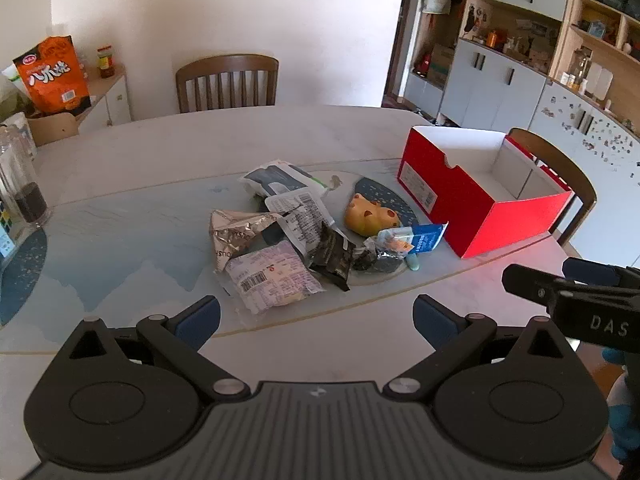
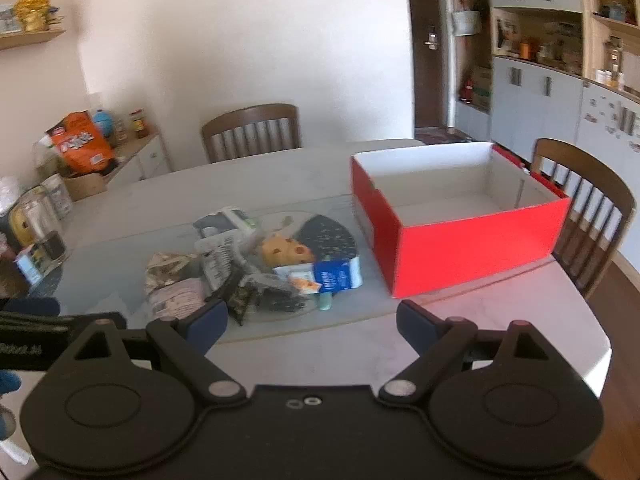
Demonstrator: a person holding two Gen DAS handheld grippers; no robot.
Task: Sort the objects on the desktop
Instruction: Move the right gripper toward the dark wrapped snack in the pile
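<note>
Left wrist: left gripper point(image 1: 316, 316) spread wide and bare above the table point(image 1: 160, 140), just short of a heap of wrappers point(image 1: 276, 236), with a red box point(image 1: 480, 208) to the heap's right, well apart. Right wrist: right gripper point(image 2: 312, 322) likewise released, gripping nothing, near the same heap.

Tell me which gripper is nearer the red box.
Right. The right gripper hovers open just before the red box; the left gripper, also open, faces the wrapper pile farther left.
</note>
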